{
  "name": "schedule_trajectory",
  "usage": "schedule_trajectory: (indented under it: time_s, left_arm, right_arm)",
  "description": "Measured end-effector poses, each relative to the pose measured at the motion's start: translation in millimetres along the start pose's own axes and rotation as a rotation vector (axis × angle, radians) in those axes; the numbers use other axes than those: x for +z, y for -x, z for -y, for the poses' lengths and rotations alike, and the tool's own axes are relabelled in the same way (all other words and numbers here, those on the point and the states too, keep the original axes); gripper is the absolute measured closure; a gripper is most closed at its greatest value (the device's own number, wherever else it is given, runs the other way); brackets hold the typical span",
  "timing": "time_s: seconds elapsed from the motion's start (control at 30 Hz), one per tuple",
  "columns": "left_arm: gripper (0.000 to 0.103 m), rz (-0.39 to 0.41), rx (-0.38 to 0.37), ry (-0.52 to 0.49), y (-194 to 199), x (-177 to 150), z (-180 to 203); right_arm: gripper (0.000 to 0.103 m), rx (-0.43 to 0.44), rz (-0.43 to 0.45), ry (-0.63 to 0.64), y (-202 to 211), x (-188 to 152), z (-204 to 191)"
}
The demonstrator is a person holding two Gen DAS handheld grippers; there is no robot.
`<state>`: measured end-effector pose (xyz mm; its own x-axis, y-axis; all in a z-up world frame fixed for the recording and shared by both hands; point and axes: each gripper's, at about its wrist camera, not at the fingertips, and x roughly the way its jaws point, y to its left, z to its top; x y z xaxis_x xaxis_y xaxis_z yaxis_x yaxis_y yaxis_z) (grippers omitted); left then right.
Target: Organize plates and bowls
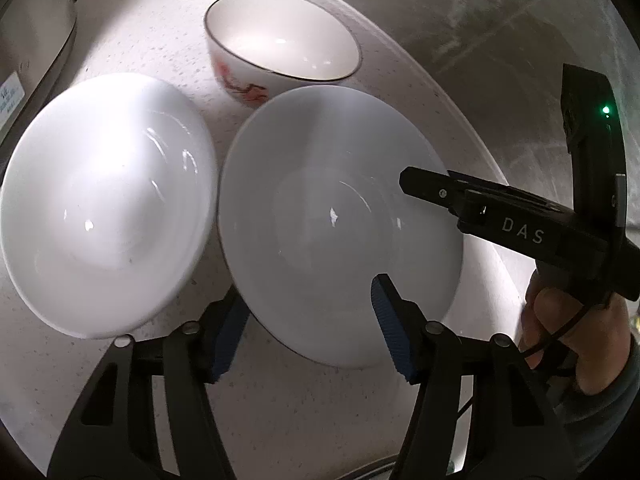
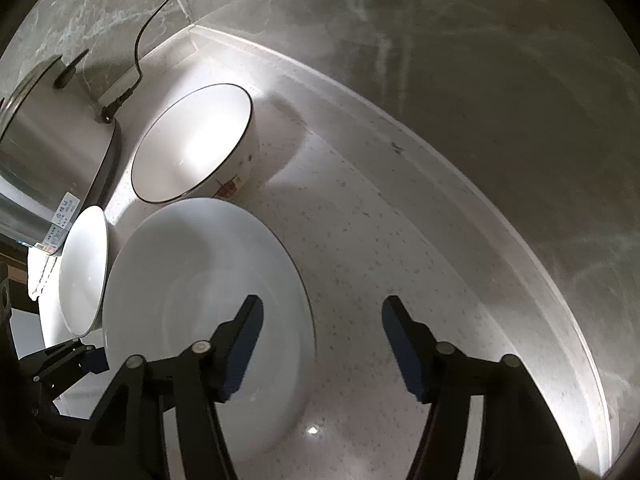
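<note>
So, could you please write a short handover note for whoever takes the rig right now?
Left gripper: open, straddling the near rim of the right-hand white plate, holding nothing.
Right gripper: open, over that plate's right edge, holding nothing.
Second white plate lies beside it on the counter; whether they touch is unclear. The red-patterned bowl stands behind them, next to a steel pot.
Done: nothing stacked.
Left: probably stack the plates, then place the bowl.
</note>
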<state>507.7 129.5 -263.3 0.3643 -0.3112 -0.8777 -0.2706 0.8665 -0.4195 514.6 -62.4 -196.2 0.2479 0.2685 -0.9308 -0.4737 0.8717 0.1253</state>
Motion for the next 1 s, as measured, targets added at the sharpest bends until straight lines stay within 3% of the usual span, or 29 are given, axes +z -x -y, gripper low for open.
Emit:
schedule_trajectory:
  time_s: [0.07, 0.13, 0.2, 0.3, 0.5, 0.77, 1.0]
  left_arm:
    - [0.047, -0.003, 0.006, 0.011, 4.8, -4.5, -7.8]
    - [0.047, 0.000, 0.009, 0.022, 2.8, -4.5, -8.8]
    - [0.047, -0.003, 0.009, 0.034, 0.1, -4.9, -9.6]
    - [0.063, -0.006, 0.016, 0.038, -3.5, -4.8, -8.9]
    - [0.082, 0.003, 0.029, 0.040, -5.4, -5.3, -13.8]
    - [0.085, -0.026, 0.023, -0.003, -8.0, -13.9, -7.7]
    - [0.085, -0.046, -0.008, -0.097, 0.9, -34.5, 22.1]
  right_arm:
    - [0.040, 0.006, -0.003, 0.001, -4.1, 2.0, -1.3]
    - [0.048, 0.016, -0.010, 0.015, -9.8, 4.9, -6.1]
    - [0.063, 0.019, -0.033, 0.031, -17.9, 7.2, -10.7]
    - [0.081, 0.031, -0.048, 0.033, -25.5, 7.9, -12.8]
    - [0.083, 0.044, -0.032, 0.012, -24.3, 4.3, -6.7]
    - [0.088, 0.037, 0.014, -0.028, -5.0, -17.3, 1.0]
    - [0.090, 0.022, 0.054, -0.110, 26.9, -52.3, 21.3]
